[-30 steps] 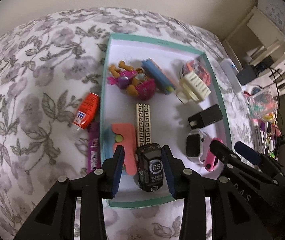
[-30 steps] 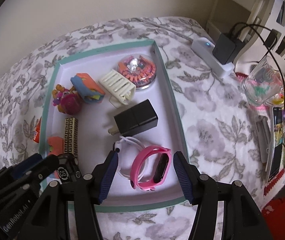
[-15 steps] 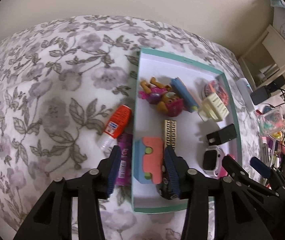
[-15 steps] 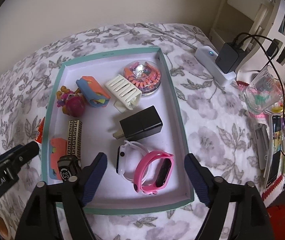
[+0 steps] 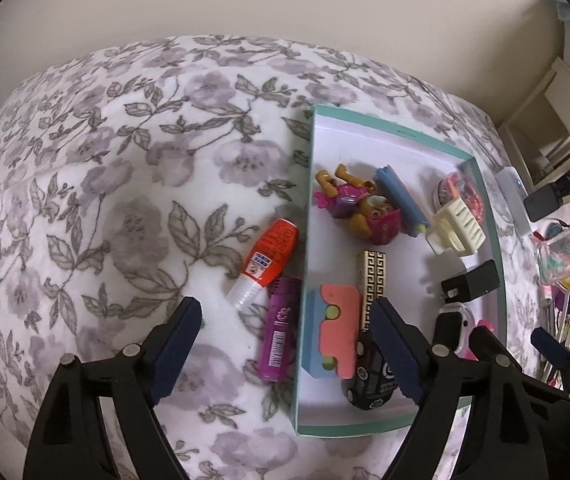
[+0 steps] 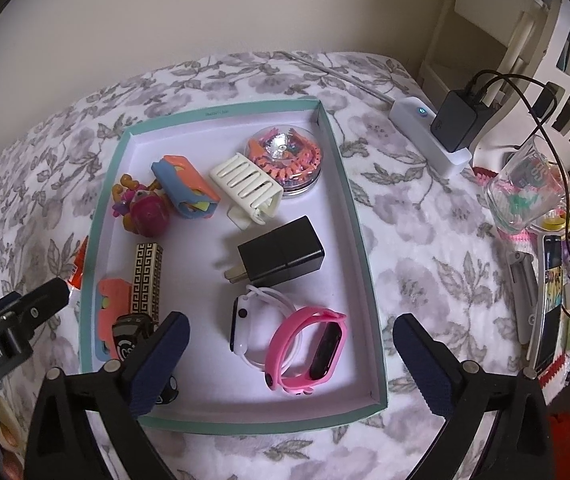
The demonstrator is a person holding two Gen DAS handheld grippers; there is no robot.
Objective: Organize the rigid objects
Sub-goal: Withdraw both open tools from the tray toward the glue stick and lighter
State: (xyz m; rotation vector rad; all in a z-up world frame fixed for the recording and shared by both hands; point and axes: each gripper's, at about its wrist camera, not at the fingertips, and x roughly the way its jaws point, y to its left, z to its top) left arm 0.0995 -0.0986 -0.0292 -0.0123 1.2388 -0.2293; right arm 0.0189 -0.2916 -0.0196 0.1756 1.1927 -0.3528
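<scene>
A teal tray (image 5: 305, 240) (image 6: 221, 113) on the floral bedspread holds several small things. Among them are a black toy car (image 5: 369, 376) (image 6: 129, 332), a black charger (image 6: 281, 252), a white watch (image 6: 245, 328) and a pink band (image 6: 309, 352). My left gripper (image 5: 285, 332) is opening above the tray's left wall. A purple tube (image 5: 279, 332) lies on the bedspread between its fingers, untouched. An orange glue bottle (image 5: 271, 256) lies just beyond the tube. My right gripper (image 6: 291, 332) is opening over the watch and band, clear of both.
A white power strip with a black adapter (image 6: 429, 128) lies to the right of the tray. A glass jar (image 6: 525, 192) and small clutter crowd the bed's right edge. White shelves and a basket stand beyond. A wall is behind.
The left jaws let go of the black car, which now lies in the tray, and shifted left over the tray wall and purple tube. The right jaws spread wide from around the pink band.
</scene>
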